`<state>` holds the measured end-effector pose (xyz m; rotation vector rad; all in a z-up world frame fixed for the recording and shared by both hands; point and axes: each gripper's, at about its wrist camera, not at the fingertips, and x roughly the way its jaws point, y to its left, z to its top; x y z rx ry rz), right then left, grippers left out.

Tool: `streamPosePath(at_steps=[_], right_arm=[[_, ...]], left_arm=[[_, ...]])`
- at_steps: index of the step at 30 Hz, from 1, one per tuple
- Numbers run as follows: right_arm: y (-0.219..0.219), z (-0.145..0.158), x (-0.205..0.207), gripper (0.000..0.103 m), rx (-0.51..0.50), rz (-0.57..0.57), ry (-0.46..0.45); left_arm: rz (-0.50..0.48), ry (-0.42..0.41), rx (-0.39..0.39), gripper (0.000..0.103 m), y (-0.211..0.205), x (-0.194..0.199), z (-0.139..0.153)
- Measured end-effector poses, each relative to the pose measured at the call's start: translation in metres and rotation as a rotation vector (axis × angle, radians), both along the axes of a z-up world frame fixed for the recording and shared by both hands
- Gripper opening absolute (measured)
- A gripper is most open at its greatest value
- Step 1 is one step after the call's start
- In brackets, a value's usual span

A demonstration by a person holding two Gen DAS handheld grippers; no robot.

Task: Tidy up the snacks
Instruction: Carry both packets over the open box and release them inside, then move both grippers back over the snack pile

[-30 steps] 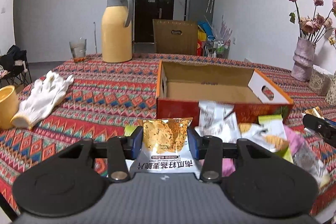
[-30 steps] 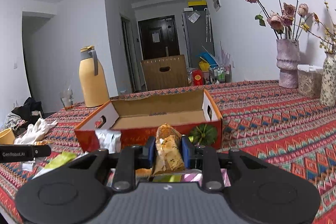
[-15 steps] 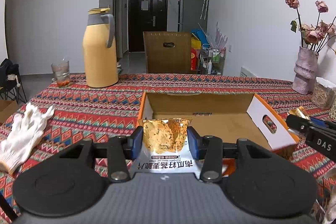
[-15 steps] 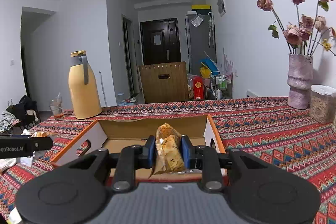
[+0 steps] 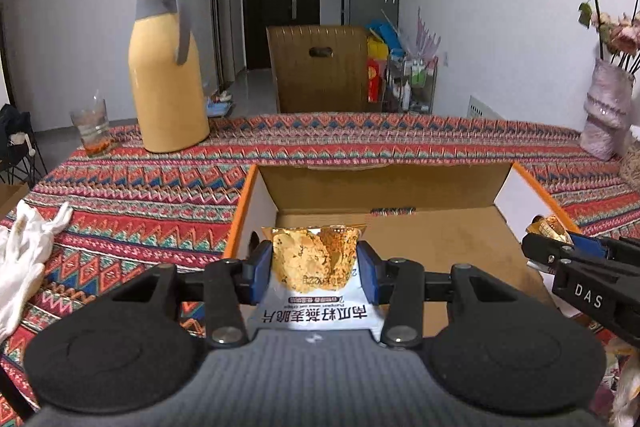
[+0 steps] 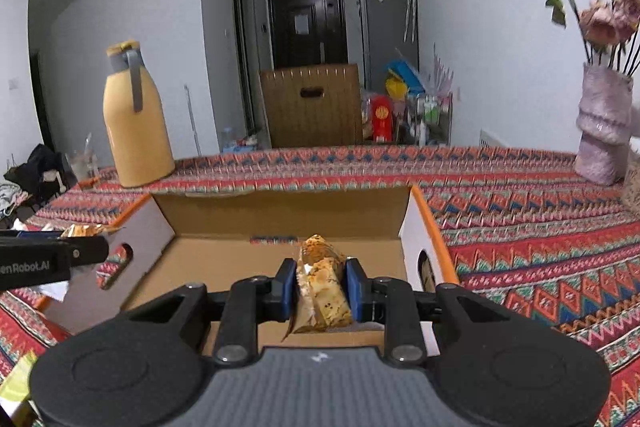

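Observation:
My left gripper (image 5: 315,267) is shut on a white and gold cracker packet (image 5: 316,279) and holds it above the left part of the open cardboard box (image 5: 384,183). My right gripper (image 6: 322,287) is shut on a second snack packet (image 6: 322,291), held edge-on above the box (image 6: 280,211), whose bare floor shows beneath. The right gripper also shows at the right in the left wrist view (image 5: 560,251). The left gripper shows at the left in the right wrist view (image 6: 76,249).
A yellow thermos jug (image 5: 166,75) and a glass (image 5: 92,127) stand at the table's far left. White gloves (image 5: 24,255) lie at the left. A vase with dried flowers (image 6: 602,131) stands at the far right. Loose snack packets (image 6: 16,379) lie in front of the box.
Both grippers have risen and moved forward with their packets, from the pile in front of the box to above its open inside.

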<state>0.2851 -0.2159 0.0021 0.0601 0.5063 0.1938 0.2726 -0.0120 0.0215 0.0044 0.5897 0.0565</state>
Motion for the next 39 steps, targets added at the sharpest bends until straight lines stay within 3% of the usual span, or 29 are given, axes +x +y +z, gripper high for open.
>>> streamPosePath(at_steps=[4,5,6,7,9,11,14,39], right_arm=[[-0.003,-0.002,0.002,0.032,0.0,0.002,0.015],[-0.004,-0.002,0.001,0.034,0.001,0.005,0.017],[-0.004,-0.002,0.001,0.043,0.003,0.003,0.017],[-0.006,-0.001,-0.001,0.057,0.004,-0.003,0.014],[-0.008,-0.001,-0.005,0.073,0.008,-0.009,0.006],[-0.009,0.0,-0.009,0.086,0.012,-0.011,0.005],[-0.01,0.001,-0.016,0.101,0.012,-0.008,0.004],[-0.025,0.02,-0.11,0.103,0.07,-0.007,-0.102]], left_arm=[[-0.006,0.008,-0.002,0.059,0.001,0.003,-0.005],[-0.005,0.0,-0.003,0.069,0.002,0.002,-0.005],[0.0,-0.008,-0.003,0.082,0.002,-0.001,-0.003],[0.005,-0.021,-0.003,0.086,0.003,-0.003,-0.001],[0.005,-0.042,-0.007,0.096,0.004,-0.009,0.002],[0.007,-0.051,-0.018,0.103,0.006,-0.012,0.005],[0.005,-0.067,-0.017,0.103,0.007,-0.019,0.008],[-0.006,-0.134,-0.035,0.103,0.019,-0.102,0.011]])
